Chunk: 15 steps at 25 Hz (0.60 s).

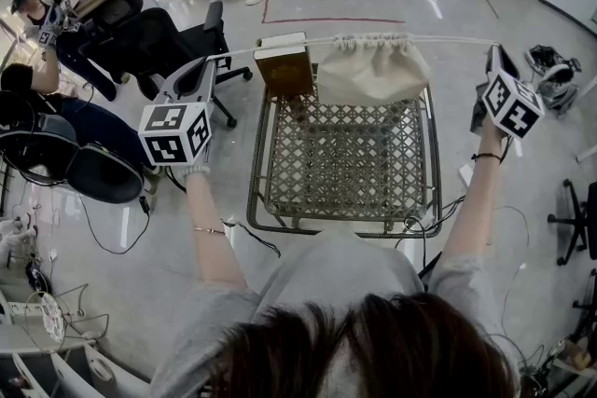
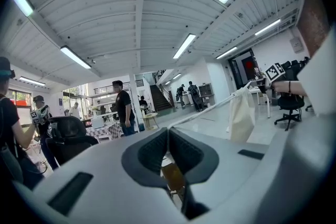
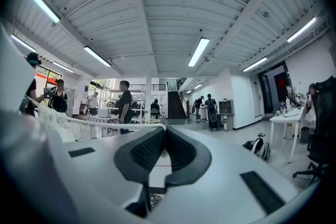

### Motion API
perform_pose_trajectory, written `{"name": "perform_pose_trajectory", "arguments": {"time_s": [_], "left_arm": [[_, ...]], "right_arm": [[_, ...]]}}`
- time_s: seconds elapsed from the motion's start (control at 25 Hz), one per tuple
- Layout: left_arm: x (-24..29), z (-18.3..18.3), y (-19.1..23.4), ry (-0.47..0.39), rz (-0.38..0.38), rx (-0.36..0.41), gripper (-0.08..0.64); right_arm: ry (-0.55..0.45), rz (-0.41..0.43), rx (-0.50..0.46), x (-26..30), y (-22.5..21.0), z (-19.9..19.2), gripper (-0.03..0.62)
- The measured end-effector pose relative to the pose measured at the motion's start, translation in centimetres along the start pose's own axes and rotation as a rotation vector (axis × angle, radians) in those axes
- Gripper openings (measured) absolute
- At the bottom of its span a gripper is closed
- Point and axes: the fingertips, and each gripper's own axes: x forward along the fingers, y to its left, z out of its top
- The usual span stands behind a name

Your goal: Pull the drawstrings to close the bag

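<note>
Only the head view shows us the wire rack (image 1: 345, 154) under the gathered cream bag (image 1: 373, 70); left gripper (image 2: 167, 132) and right gripper (image 3: 163, 131) each clamp its taut drawstring (image 1: 448, 39).

Two grippers: left gripper (image 1: 224, 61) and right gripper (image 1: 492, 51). One cream bag (image 1: 373, 70), one drawstring (image 1: 448, 39), one wire-mesh table (image 1: 345, 154), one brown box (image 1: 284, 65). Upper left: perhaps three overlapping black office chairs (image 1: 154, 42).

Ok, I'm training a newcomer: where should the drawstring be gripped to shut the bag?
At its two ends, one from each side: the drawstring runs level out of both sides of the gathered mouth of the bag. The left gripper and right gripper pinch it so.
</note>
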Motion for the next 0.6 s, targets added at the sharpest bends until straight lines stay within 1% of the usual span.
{"name": "perform_pose_trajectory", "arguments": {"time_s": [0.44,0.6], "left_arm": [[0.0,0.5,0.9,-0.005,0.033,0.001,0.029],[-0.2,0.4,1.1,-0.008,0.045,-0.003,0.029]], "right_arm": [[-0.057,0.046,-0.049,-0.4,1.0,1.1,0.028],[-0.069,0.058,-0.083,-0.8,1.3,1.2,0.028]]}}
